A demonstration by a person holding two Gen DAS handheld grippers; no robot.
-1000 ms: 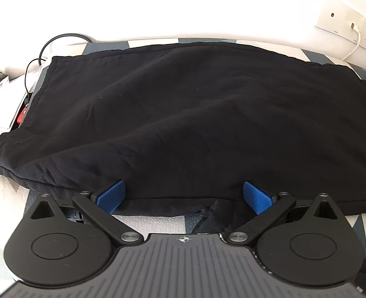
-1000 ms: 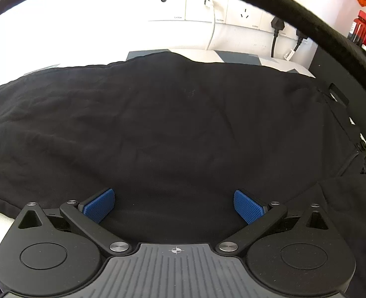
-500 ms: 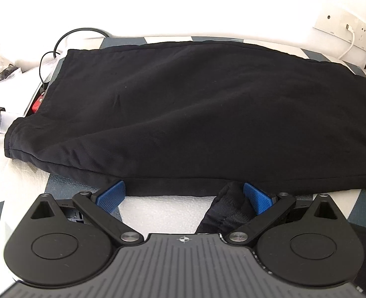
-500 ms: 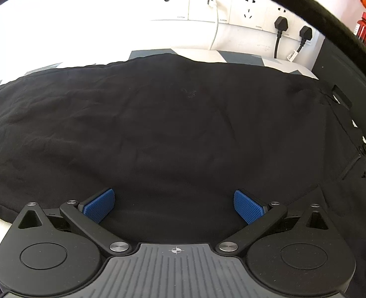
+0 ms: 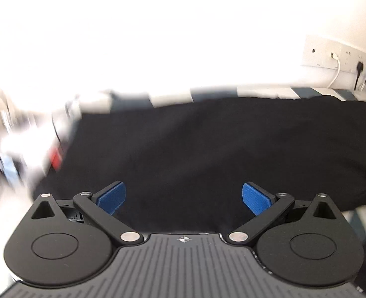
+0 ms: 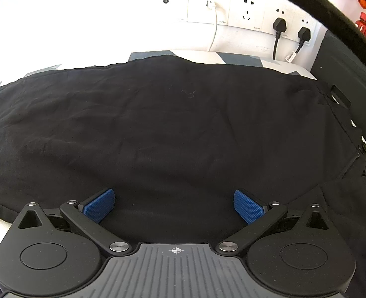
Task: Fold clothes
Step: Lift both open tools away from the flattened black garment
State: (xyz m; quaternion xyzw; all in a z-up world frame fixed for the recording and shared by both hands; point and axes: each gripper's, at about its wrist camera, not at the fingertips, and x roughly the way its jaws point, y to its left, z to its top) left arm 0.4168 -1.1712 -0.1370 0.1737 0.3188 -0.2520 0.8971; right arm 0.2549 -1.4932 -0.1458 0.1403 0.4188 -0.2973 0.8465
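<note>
Broadly, the black garment (image 6: 173, 129) lies spread over the patterned cloth (image 6: 232, 58) on the table, its far hem near the wall with the sockets (image 6: 247, 12); it fills nearly all of the right wrist view and the middle band of the left.

What has changed is on the left. A second ago the left gripper (image 5: 184, 197) sat at the near hem with a bunched end of fabric by its right pad; half a second ago that bunch still poked up between the pads and bare cloth showed in front of the hem. Now the view is streaked with motion blur, the bunch is gone from between the pads, and flat black fabric runs under both. The clutter (image 5: 34, 144) at the left edge is too smeared to name. I judge that the left has let go of the loose end and is swinging to a new hold.

The right gripper (image 6: 174, 206) has barely shifted, low over the garment's right part near the zipper (image 6: 362, 149).

Both grippers are spread wide, holding nothing. So the next fold has not started; each needs a fresh edge.
</note>
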